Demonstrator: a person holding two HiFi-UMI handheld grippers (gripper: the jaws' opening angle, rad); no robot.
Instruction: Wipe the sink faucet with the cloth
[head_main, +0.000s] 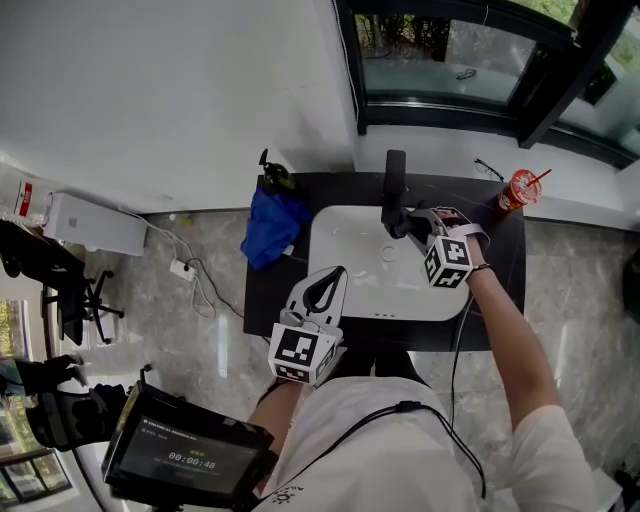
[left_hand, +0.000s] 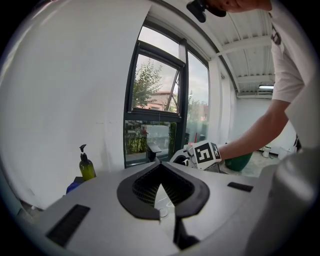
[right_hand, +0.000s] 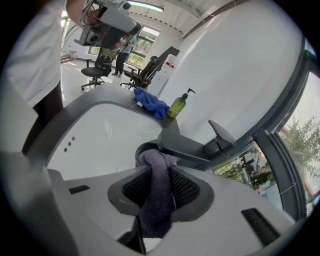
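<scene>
**Grey cloth (right_hand: 155, 185) at the spout, spare claw held back**

The right gripper (right_hand: 159, 172) has its jaws pinching the cloth down the middle. A bunched wad sticks out past the tips and a tail hangs behind. That wad sits against the near end of the dark faucet (right_hand: 185, 147) spout, at the far side of the white sink (head_main: 330, 262). Gripped this way, soft fabric rather than the hard jaws meets the fitting. I'd judge the wiping is at the spout tip, with the lever and base yet to do.

The left gripper (left_hand: 160, 167) hovers over the near left rim of the basin, well apart from the faucet. Its jaws are pressed together at the tips with nothing between them. Parked there, it seems meant to leave the right arm room to work.

The head view lays out the whole plan. On the dark counter (head_main: 262, 290) a blue rag (head_main: 272, 225) is heaped at far left beside a soap bottle (head_main: 275, 178), and a red cup (head_main: 520, 188) with a straw stands at far right. That view hides the contact itself under the right gripper's marker cube. The right gripper view supplies it: fabric bunched round the spout end, with the flat lever rising behind. Only the left gripper view shows its own empty, closed jaws, and it catches the working gripper side-on against the window.
</scene>
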